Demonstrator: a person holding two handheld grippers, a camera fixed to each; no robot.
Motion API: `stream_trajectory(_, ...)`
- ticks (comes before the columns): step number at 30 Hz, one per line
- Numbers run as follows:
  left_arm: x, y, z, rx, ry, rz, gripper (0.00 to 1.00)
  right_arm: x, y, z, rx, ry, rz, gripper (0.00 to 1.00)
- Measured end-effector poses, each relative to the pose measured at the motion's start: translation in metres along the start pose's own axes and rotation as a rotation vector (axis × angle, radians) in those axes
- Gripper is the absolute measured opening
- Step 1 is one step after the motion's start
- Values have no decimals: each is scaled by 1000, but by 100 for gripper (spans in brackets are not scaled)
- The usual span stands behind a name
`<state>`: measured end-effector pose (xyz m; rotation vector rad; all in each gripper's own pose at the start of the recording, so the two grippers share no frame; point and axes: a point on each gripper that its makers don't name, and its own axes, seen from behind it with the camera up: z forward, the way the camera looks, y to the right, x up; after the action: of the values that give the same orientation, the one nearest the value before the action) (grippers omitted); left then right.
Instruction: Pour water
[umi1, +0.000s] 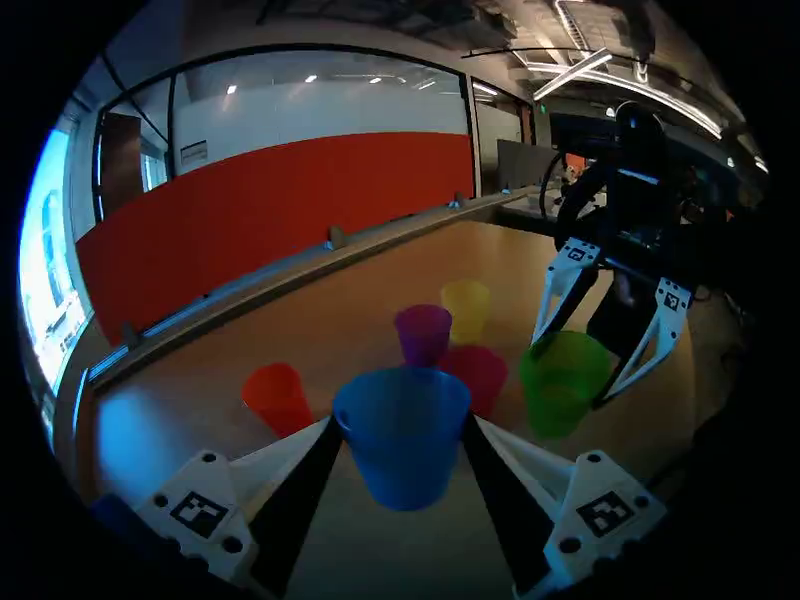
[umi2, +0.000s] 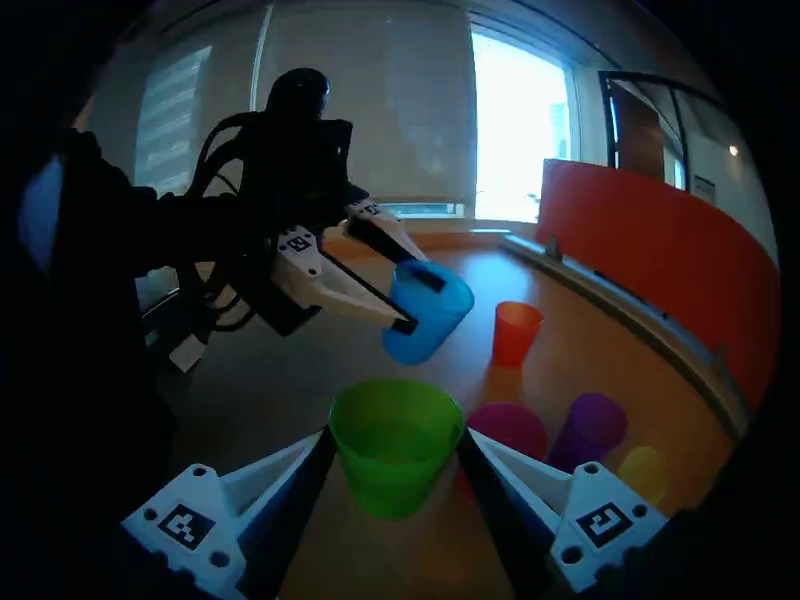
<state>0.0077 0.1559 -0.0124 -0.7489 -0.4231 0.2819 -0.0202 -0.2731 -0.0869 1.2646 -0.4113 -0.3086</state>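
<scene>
Left gripper (umi1: 403, 440): my fingers were closed on the blue cup (umi1: 402, 435), one against each side. Each white finger base bore a square black-and-white marker (umi1: 197, 512) with a coded pattern. A sign (umi1: 194, 152) on the far glass wall was too small to read.

Right gripper (umi2: 397, 445): clamped likewise on the green cup (umi2: 396, 455), upright, mouth open toward me.

In the right gripper view the blue cup hung tilted above the wooden table (umi2: 590, 360), beyond the green one. Both cups were smooth translucent plastic, tapered, round-rimmed. I could not tell whether either held water.

On the table stood four more of the same shape:
- orange cup (umi1: 277, 397), near left
- purple cup (umi1: 423, 333)
- yellow cup (umi1: 466, 308), farthest
- pink cup (umi1: 478, 375), just behind the blue

The table top was glossy, edged by a grey rail (umi1: 300, 265) before a red panel (umi1: 270, 210).
</scene>
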Motion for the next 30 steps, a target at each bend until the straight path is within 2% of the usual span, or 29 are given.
stream_trajectory(9, -19, 6, 6, -21, -59, 44, 85, -14, 1, 0, 24, -43, 8, 90)
stream_trajectory(16, -32, 6, 10, -27, -102, 82, 85, -26, 0, -1, 44, -83, 4, 90)
stream_trajectory(30, -49, 16, 19, -67, -152, 96, 85, -42, 2, 0, 63, -124, 10, 90)
